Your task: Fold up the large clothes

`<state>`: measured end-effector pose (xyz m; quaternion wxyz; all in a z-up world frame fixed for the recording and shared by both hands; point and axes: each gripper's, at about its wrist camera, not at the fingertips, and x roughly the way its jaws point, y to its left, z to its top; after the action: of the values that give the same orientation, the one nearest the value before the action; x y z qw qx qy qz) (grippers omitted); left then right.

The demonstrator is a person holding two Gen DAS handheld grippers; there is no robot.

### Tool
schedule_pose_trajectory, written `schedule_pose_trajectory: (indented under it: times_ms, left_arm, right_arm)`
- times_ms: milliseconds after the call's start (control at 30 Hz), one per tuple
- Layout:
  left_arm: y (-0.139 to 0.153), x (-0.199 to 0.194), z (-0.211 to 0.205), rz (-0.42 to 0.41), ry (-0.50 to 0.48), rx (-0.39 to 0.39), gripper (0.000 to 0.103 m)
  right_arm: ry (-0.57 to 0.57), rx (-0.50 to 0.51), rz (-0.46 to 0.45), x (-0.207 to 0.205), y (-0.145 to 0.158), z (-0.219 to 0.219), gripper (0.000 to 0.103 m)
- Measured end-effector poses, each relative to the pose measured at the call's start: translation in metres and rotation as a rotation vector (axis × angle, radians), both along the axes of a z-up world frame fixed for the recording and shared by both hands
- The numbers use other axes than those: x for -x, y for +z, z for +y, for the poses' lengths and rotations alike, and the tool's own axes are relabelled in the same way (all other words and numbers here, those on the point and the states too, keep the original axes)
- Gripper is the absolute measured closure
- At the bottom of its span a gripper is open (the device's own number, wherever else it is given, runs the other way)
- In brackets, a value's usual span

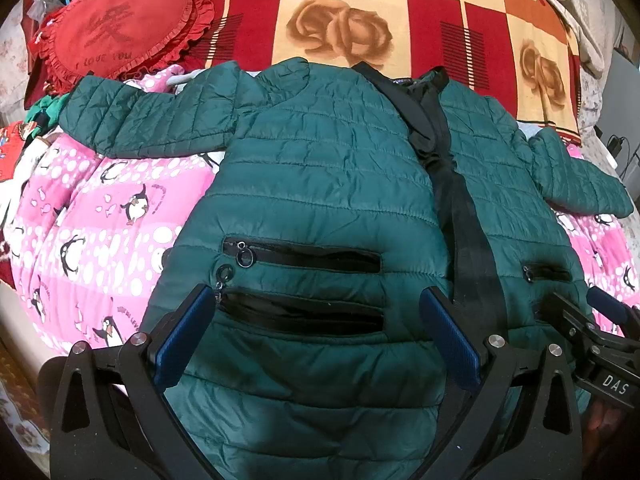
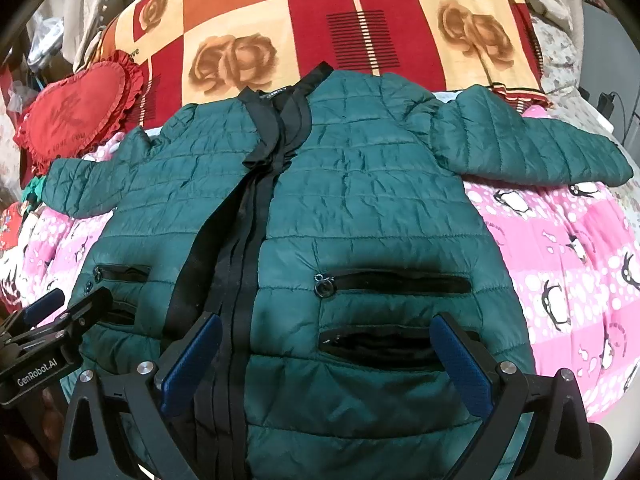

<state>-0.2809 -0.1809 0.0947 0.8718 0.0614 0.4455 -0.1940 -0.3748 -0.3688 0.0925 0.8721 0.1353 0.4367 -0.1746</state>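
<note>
A dark green quilted jacket (image 1: 328, 184) lies face up and spread flat on the bed, both sleeves out to the sides, its black zipper placket (image 1: 452, 184) running down the middle. My left gripper (image 1: 316, 300) hovers open over the lower left panel with its two zip pockets (image 1: 300, 256). My right gripper (image 2: 326, 326) hovers open over the jacket (image 2: 360, 184) at the lower right panel, its left blue pad by the placket (image 2: 240, 240). Each gripper shows at the edge of the other's view. Nothing is held.
The jacket rests on a pink penguin-print quilt (image 1: 92, 216) over a red and orange checked rose blanket (image 1: 360, 12). A red heart-shaped frilled cushion (image 1: 116, 28) lies at the far left by the left sleeve (image 1: 132, 120). Other clothes are piled at the left edge.
</note>
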Motion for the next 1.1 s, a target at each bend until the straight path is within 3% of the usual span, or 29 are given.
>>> schedule_pose_trajectory:
  times_ms: [1100]
  left_arm:
    - [0.009,-0.015,-0.003,-0.046,0.024,-0.009,0.001]
  right_arm:
    - [0.003,0.028,0.003,-0.022,0.007,-0.003,0.000]
